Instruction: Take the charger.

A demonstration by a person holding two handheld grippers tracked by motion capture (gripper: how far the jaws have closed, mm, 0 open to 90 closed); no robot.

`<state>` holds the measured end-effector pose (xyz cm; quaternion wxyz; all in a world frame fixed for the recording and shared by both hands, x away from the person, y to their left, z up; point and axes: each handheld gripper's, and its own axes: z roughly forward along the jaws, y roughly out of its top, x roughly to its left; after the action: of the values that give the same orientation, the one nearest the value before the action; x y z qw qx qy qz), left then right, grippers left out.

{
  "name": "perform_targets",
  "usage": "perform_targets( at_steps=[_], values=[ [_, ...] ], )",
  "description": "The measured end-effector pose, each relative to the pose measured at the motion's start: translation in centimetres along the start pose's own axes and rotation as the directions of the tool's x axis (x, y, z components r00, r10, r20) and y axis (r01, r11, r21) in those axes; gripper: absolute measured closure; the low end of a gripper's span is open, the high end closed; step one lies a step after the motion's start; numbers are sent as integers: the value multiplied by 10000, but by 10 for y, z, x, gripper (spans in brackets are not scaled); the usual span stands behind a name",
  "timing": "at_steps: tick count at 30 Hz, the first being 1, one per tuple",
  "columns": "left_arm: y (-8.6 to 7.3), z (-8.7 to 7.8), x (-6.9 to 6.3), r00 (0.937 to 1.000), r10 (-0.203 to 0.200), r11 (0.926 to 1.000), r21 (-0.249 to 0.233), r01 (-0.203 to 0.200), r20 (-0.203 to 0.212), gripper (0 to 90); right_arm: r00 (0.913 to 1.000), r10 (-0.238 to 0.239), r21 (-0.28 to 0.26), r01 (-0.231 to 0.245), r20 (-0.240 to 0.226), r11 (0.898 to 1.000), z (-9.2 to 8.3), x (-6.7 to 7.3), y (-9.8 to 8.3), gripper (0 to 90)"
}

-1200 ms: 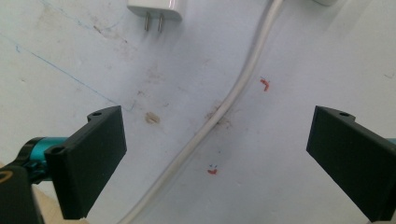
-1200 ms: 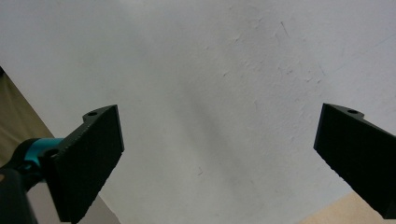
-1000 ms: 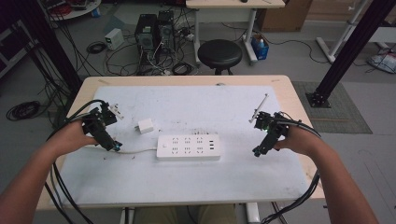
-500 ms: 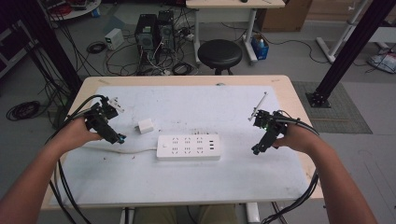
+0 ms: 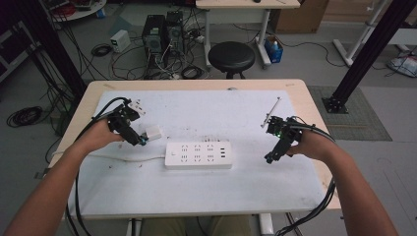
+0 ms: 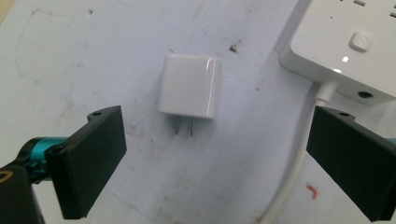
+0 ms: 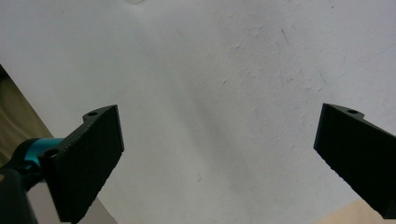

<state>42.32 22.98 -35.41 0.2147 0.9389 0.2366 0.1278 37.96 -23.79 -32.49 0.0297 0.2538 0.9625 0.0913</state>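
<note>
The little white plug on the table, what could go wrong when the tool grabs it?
The plug is small and smooth, so it may slip or twist as the wide-open left tool closes. Its prongs point toward the tool and could get bumped. The power strip's cord lies by one jaw and might get snagged.

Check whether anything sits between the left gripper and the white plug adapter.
Nothing visible does. The left gripper has its jaws wide open over bare white table surface, with the white plug adapter lying just ahead, prongs toward it. The power strip lies off to the side.
</note>
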Motion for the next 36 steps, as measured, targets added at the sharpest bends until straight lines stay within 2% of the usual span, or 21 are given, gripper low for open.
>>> perform_targets(
  at_steps=[4, 9, 12, 18, 19, 21, 23, 26, 31, 36],
  values=[
    [1, 12, 6, 9997, 158, 9999, 4, -158, 211, 48, 10000, -10, 25, 10, -37, 10000, 0, 0, 0, 8],
    [0, 23, 13, 9987, 93, 9999, 85, -97, 503, 48, 10000, 10, 169, -9, -52, 9999, 0, -1, 1, 9],
    [0, 30, 16, 9976, 93, 9999, 78, -99, 686, 89, 9999, -39, 125, 40, -103, 9999, 1, -1, 2, 8],
    [1, 48, 21, 9967, 137, 9991, 392, -168, 797, 89, 9999, -10, 270, 14, -161, 9996, 3, 0, 4, 9],
    [1, 51, 21, 9966, 31, 9994, 347, -59, 818, 107, 9999, -43, 272, 47, -167, 9996, 3, -1, 4, 9],
    [0, 56, 24, 9960, 128, 9989, 445, -168, 883, 134, 9999, -83, 287, 87, -151, 9995, 2, -2, 3, 9],
    [0, 60, 25, 9960, -30, 9992, 409, -6, 896, 134, 9998, 21, 262, -16, -186, 9997, 3, -1, 3, 8],
    [0, 64, 26, 9936, -29, 9990, 441, -21, 1130, 172, 9999, 37, 257, -33, -137, 9997, 1, -2, 1, 9],
    [0, 69, 28, 9927, -18, 9985, 541, -48, 1203, 233, 9998, 74, 233, -70, -167, 9997, 1, -2, 1, 11],
    [-1, 72, 29, 9921, -25, 9978, 667, -59, 1253, 269, 9998, -82, 307, 87, -162, 9995, 2, -2, 1, 12]
  ],
)
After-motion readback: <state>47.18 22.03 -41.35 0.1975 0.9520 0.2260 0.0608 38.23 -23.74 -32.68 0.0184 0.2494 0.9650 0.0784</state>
